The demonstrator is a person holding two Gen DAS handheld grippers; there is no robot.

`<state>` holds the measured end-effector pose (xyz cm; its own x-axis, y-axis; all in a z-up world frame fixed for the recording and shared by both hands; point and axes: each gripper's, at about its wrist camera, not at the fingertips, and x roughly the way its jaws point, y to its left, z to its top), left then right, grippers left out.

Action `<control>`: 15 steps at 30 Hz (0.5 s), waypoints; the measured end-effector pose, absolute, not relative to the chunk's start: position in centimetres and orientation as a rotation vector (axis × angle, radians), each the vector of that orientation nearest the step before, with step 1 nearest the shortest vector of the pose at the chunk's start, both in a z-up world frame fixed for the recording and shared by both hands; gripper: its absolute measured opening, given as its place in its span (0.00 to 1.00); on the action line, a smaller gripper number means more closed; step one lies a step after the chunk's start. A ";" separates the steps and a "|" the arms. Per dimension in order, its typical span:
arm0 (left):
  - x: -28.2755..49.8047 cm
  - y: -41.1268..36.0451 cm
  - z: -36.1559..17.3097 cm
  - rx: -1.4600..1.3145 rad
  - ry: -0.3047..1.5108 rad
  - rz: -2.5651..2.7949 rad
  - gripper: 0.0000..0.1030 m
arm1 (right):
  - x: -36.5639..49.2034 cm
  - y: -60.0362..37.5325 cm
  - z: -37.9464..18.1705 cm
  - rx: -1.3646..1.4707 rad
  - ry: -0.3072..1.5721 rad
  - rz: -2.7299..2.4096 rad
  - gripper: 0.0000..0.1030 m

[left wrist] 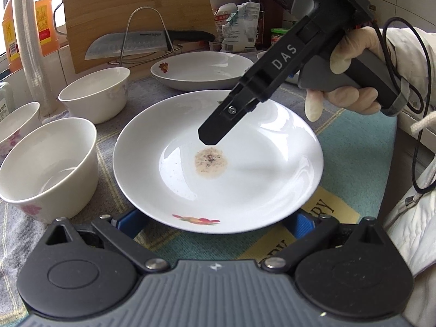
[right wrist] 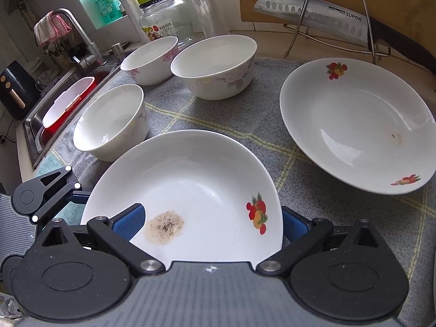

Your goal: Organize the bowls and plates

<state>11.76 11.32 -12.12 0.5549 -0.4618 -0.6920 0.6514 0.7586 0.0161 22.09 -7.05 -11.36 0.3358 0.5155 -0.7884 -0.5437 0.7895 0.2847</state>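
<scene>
A white plate [left wrist: 245, 179] with fruit decals and a brown residue spot lies on the cloth in front of me; it also shows in the right wrist view [right wrist: 207, 179]. My left gripper [left wrist: 215, 224] is open, its blue pads either side of the plate's near rim. My right gripper [right wrist: 212, 222] is open astride the plate's rim on the opposite side; from the left wrist view its black fingers [left wrist: 215, 133] hang over the plate. A second plate [right wrist: 354, 125] lies beyond, also in the left wrist view [left wrist: 201, 68]. Three white bowls [right wrist: 215, 68], [right wrist: 150, 60], [right wrist: 111, 122] stand left.
A knife [right wrist: 313, 11] rests in a wire rack against a wooden board at the back. A sink [right wrist: 62, 103] with a red basin is at the left. A glass jar [right wrist: 163, 19], bottles and a stack of plastic cups [left wrist: 27, 41] line the back.
</scene>
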 end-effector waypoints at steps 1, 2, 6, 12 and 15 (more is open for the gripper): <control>11.8 11.3 -12.1 0.286 0.724 -0.672 1.00 | 22.1 -7.1 -11.3 -0.029 1.020 0.699 1.00; 11.9 11.3 -12.1 0.287 0.723 -0.675 1.00 | 22.1 -7.1 -11.3 -0.028 1.023 0.704 1.00; 11.9 11.3 -12.2 0.292 0.719 -0.687 1.00 | 22.0 -6.8 -11.2 -0.043 1.034 0.726 1.00; 12.0 11.5 -12.1 0.299 0.715 -0.700 1.00 | 22.2 -6.7 -11.1 -0.064 1.054 0.741 1.00; 12.0 11.6 -12.1 0.300 0.714 -0.705 1.00 | 22.3 -6.7 -11.0 -0.079 1.062 0.749 1.00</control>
